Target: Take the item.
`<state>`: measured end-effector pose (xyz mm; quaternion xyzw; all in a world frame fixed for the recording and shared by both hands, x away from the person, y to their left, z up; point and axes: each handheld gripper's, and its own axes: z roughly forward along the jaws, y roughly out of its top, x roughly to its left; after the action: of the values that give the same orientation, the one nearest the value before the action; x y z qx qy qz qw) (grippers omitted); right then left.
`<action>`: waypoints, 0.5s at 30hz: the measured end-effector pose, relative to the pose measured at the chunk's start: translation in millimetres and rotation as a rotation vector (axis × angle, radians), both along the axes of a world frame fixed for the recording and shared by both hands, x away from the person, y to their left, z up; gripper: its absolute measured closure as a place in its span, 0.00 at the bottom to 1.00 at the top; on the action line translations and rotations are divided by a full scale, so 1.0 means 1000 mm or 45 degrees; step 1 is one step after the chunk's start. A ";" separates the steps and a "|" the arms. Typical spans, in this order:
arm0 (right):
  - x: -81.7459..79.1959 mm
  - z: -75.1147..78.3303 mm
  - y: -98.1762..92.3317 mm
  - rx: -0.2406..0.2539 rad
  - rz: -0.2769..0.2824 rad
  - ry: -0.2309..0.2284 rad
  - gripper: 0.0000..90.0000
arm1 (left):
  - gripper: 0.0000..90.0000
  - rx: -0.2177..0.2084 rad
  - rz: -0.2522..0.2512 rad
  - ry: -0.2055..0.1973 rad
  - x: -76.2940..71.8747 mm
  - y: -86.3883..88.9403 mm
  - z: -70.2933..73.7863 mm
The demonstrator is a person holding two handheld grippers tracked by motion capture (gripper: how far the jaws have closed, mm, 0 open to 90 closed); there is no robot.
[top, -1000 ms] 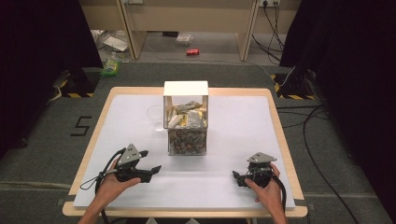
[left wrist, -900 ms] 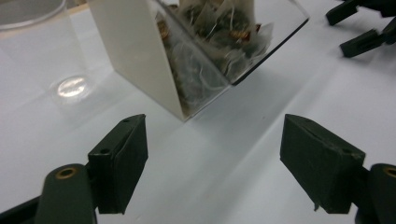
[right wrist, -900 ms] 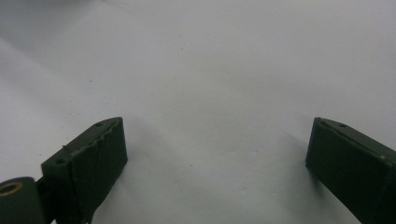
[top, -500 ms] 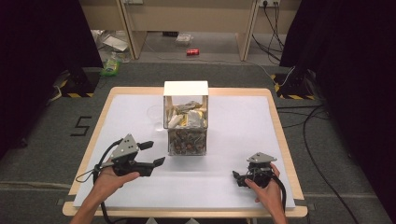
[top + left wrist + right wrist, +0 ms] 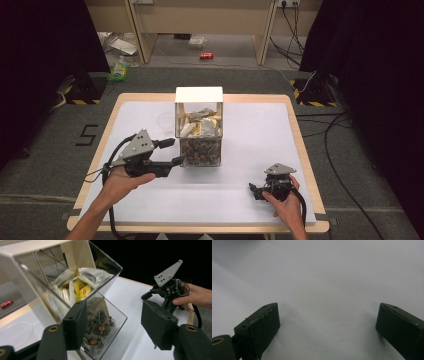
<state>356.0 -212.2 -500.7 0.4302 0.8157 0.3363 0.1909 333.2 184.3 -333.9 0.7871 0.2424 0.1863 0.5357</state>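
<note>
White table sheet (image 5: 260,150), grey carpet (image 5: 45,165); both grippers' fingers apart, empty, left closing.

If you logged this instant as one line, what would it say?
left gripper: open, jaws closing, empty, beside tea-bag box | right gripper: open, empty, on table

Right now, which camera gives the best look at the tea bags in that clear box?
The left gripper view: the tea bags fill the clear box close up, tags readable. The high view shows them small and far off; the right gripper view faces the white table.
</note>
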 end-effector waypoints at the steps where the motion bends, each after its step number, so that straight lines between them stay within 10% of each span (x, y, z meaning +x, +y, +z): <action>1: 0.000 0.000 0.000 0.000 0.000 0.000 0.06 | 0.45 -0.001 -0.003 -0.003 0.002 -0.003 0.002; 15: 0.000 0.000 0.000 -0.002 0.001 -0.001 0.06 | 0.58 -0.004 0.071 -0.008 0.034 -0.038 0.019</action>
<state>355.8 -212.2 -500.6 0.4297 0.8161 0.3359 0.1913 366.7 146.7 -315.1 0.7787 0.2628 0.2032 0.5323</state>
